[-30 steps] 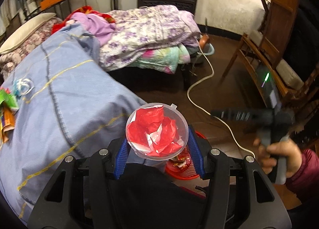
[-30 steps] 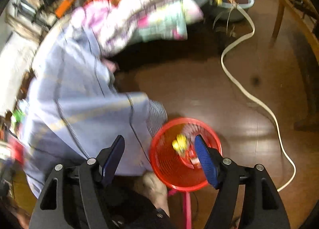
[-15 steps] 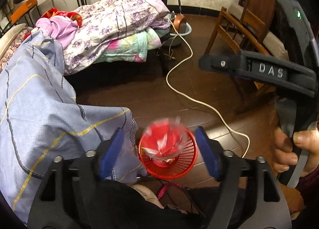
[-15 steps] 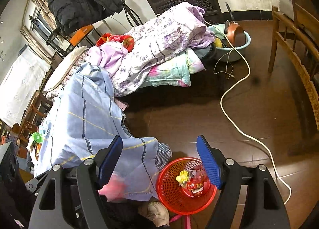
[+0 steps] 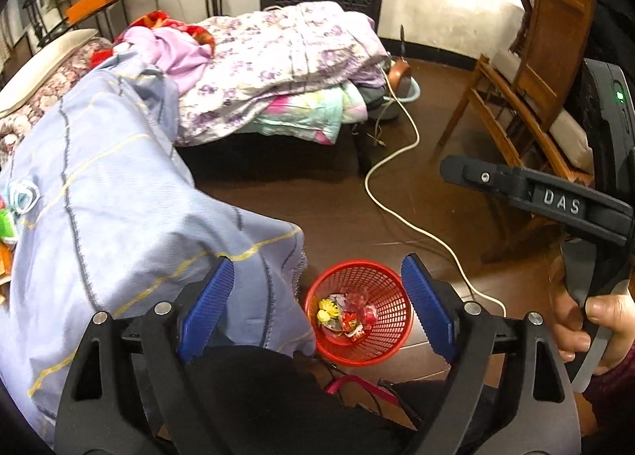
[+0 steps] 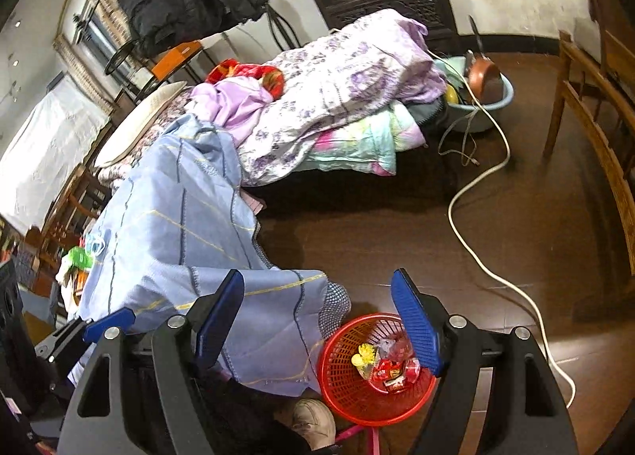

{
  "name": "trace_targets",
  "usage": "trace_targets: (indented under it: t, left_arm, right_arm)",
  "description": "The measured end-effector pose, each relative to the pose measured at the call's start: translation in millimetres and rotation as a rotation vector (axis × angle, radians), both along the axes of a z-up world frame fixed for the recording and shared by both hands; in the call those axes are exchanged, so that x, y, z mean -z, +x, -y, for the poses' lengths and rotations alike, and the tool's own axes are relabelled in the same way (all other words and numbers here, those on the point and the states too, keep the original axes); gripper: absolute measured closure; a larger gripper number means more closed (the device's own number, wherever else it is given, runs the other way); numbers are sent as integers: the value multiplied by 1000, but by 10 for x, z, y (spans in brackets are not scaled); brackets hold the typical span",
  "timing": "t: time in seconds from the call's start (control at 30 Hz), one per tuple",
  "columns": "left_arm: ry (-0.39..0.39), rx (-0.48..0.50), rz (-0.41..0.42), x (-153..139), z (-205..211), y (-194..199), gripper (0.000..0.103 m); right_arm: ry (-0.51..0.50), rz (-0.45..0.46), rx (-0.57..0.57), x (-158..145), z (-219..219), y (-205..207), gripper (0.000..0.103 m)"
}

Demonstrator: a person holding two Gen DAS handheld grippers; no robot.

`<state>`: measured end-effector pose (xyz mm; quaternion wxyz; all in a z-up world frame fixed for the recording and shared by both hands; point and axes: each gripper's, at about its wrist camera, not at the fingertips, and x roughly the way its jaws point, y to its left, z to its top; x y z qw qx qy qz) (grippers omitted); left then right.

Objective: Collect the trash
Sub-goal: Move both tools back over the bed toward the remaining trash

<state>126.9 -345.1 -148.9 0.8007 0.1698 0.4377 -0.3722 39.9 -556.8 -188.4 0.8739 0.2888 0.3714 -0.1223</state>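
Fingers, left gripper (image 5: 317, 308): blue pads spread wide, nothing between them and nothing touched; they hang above the floor, framing the red basket (image 5: 391, 284).
Fingers, right gripper (image 6: 317, 320): also spread wide and holding nothing; its right pad (image 6: 414, 330) overlaps the basket's far right rim in the right wrist view, with no contact to be seen.
Right gripper from the left wrist view: seen side-on at the right edge (image 5: 516, 185), its handle gripped by a hand (image 5: 591, 320).
Trash: a yellow scrap (image 5: 328, 306) and red-and-clear wrappers (image 5: 357, 318) lie in the bottom of the basket; more bits, green (image 5: 7, 223) and pale blue (image 5: 22, 195), sit on the far left on the blue cloth.
Basket: stands upright on the dark wooden floor (image 5: 337, 209), near the bottom of both views.
Blue cloth (image 5: 119, 217): drapes down on the left, its lower corner hanging just beside the basket's left rim.
Edges: a white cable (image 5: 397, 209) snakes over the floor to the right of the basket; a wooden chair (image 5: 528, 98) stands far right; a low bed with piled quilts (image 5: 285, 70) fills the far side.
Open room: bare floor lies between the basket, the bed and the cable.
Near edge: a shoe (image 6: 313, 423) shows just left of the basket base.
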Motion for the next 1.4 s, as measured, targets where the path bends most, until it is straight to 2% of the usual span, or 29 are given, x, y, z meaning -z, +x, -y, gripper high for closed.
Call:
trace_targets:
  t: [0.3, 0.53, 0.7, 0.77, 0.83, 0.97, 1.13, 1.27, 1.4]
  left_arm:
    - [-55, -74, 41, -198, -388, 42, 18]
    - [-104, -203, 57, -301, -951, 193, 17]
    - [-104, -325, 79, -310, -1471, 358, 15]
    - [-80, -401, 113, -288, -1728, 435, 14]
    - [-76, -464, 109, -256, -1992, 518, 14]
    - [-90, -606, 84, -207, -2589, 707, 14]
    - [-95, -753, 80, -237, -3255, 921, 14]
    - [-104, -810, 88, -300, -3614, 1066, 14]
    - [-138, -840, 84, -408, -3781, 1320, 13]
  right_arm:
    - [-70, 27, -67, -301, -410, 96, 24]
    - [-127, 40, -140, -496, -866, 222, 21]
    - [-113, 32, -216, -482, -1287, 427, 20]
    - [-105, 27, -263, -454, -1498, 569, 20]
    - [-114, 26, -302, -443, -1685, 680, 20]
    - [-162, 61, -398, -450, -2197, 1010, 20]
    - [-257, 124, -465, -399, -2756, 1328, 17]
    - [-334, 159, -489, -305, -3050, 1444, 17]
    - [-403, 180, -492, -238, -3126, 1435, 16]
